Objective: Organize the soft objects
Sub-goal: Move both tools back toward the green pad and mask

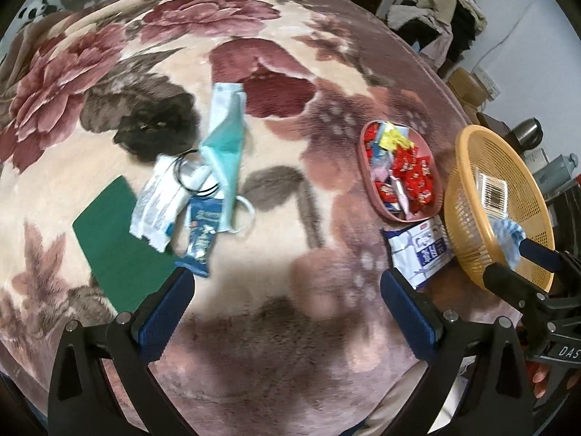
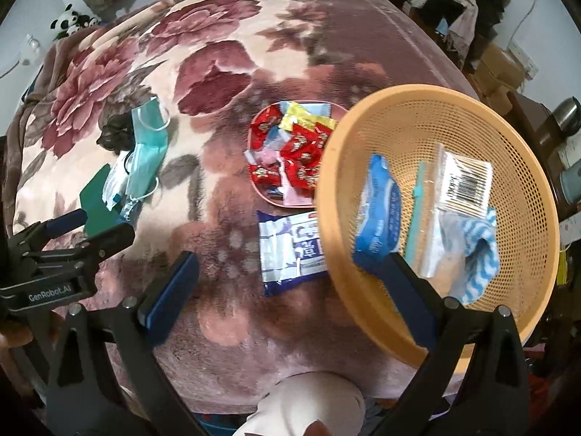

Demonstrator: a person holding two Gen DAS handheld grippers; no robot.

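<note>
An orange mesh basket (image 2: 454, 116) (image 1: 468, 167) stands at the right of the floral blanket. It holds a blue tissue pack (image 2: 379, 214), a bag of cotton swabs (image 2: 461, 189) and a blue-white cloth (image 2: 479, 250). A pile on the left has a teal face mask (image 1: 225, 138), a white wipes pack (image 1: 156, 203), a blue packet (image 1: 201, 236) and black hair ties (image 1: 189, 174). A blue-white wipes pack (image 2: 290, 250) (image 1: 421, 250) lies beside the basket. My left gripper (image 1: 287, 290) is open and empty above the blanket. My right gripper (image 2: 290, 276) is open, one finger over the basket rim.
A pink tray (image 1: 366, 178) of red candies (image 2: 301, 152) sits left of the basket. A green card (image 1: 112, 239) lies under the pile. A clothes heap (image 1: 439, 11) and boxes stand past the bed's right edge. A panda toy (image 2: 72, 20) sits far left.
</note>
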